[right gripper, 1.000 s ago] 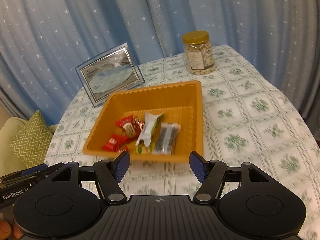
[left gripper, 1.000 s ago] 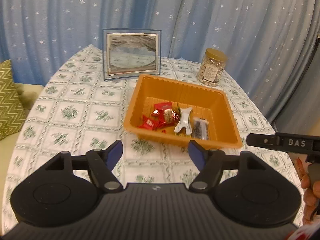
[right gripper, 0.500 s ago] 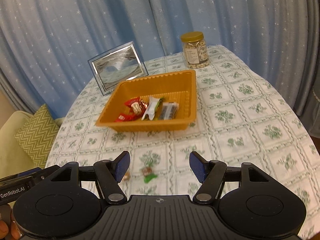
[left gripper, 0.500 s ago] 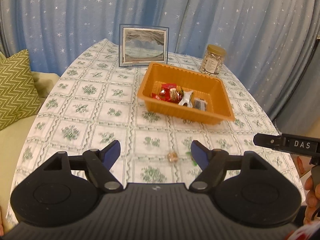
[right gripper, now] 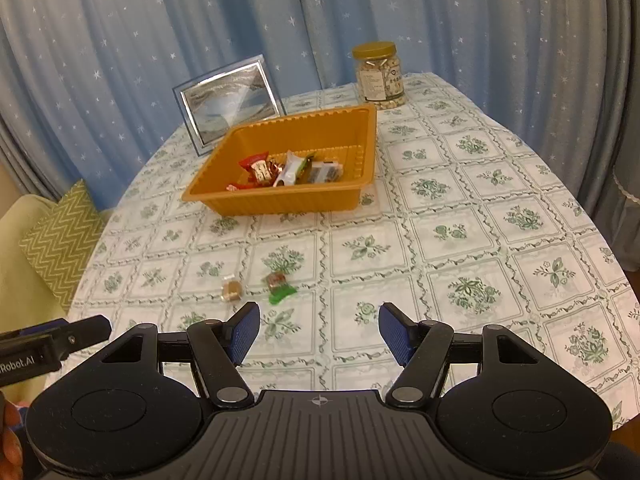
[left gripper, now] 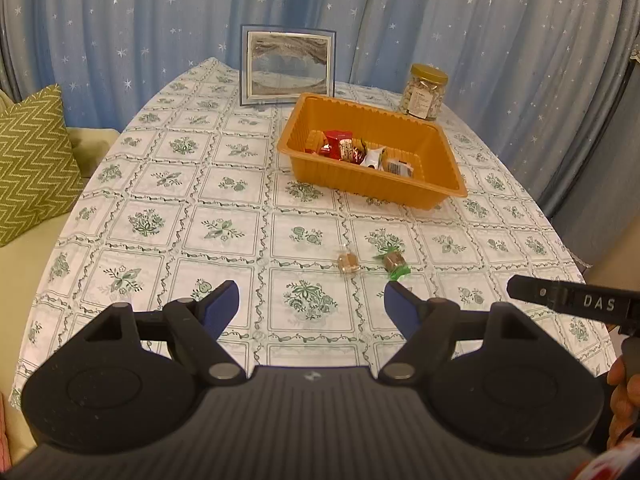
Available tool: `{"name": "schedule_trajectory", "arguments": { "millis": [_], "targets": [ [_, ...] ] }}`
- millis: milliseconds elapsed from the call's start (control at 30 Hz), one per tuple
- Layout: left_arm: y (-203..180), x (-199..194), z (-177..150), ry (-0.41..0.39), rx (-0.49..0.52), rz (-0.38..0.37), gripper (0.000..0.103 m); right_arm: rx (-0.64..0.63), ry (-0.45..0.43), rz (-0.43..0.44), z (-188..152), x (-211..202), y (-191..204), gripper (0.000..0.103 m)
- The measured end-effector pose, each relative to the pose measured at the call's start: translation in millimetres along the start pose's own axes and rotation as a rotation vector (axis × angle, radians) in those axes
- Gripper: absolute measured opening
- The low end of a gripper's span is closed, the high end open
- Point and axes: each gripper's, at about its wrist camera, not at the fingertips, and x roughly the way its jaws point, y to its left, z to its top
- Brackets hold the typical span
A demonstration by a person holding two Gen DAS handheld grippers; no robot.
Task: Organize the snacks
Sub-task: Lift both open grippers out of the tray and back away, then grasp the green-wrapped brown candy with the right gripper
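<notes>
**Both tools pulled back from the tray; two loose sweets now in sight**

A second ago both cameras sat close over the orange tray [left gripper: 436,192], which filled the middle of each view. Now the tray lies well away toward the far side of the table [left gripper: 168,216], and a broad stretch of flowered cloth has come into view in front of it. The left tool [left gripper: 311,303] has widened a little since then; the right tool [right gripper: 319,328] stands as it did. Both have their blue pads spread apart with nothing between them, and neither touches any snack.

Count on the table: one tray, one lidded jar [left gripper: 423,92] behind its far right corner, one framed picture [left gripper: 287,65] standing upright behind its far left corner, and two loose sweets on the cloth between the tray and the tools. These are a brown sweet in clear wrap [left gripper: 346,263] and, just beside it, a brown sweet in green wrap [left gripper: 394,262], slightly apart.

Inside the tray lies a small heap of wrapped snacks [right gripper: 286,169], red, white and dark; the exact number cannot be told. One zigzag cushion [left gripper: 32,160] sits off the table's left edge.
</notes>
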Motion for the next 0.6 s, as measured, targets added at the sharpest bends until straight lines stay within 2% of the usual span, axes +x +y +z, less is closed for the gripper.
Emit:
{"name": "schedule_trajectory", "arguments": {
  "millis": [233, 600],
  "targets": [
    [-1, 17, -1, 0.025, -0.001, -0.002, 0.078, -0.015, -0.001, -0.012, -5, 15, -3, 0.066],
    [6, 58, 0, 0.065, -0.009, 0.010, 0.079, -0.122, 0.023, 0.018, -5, 64, 10, 0.066]
  ]
}}
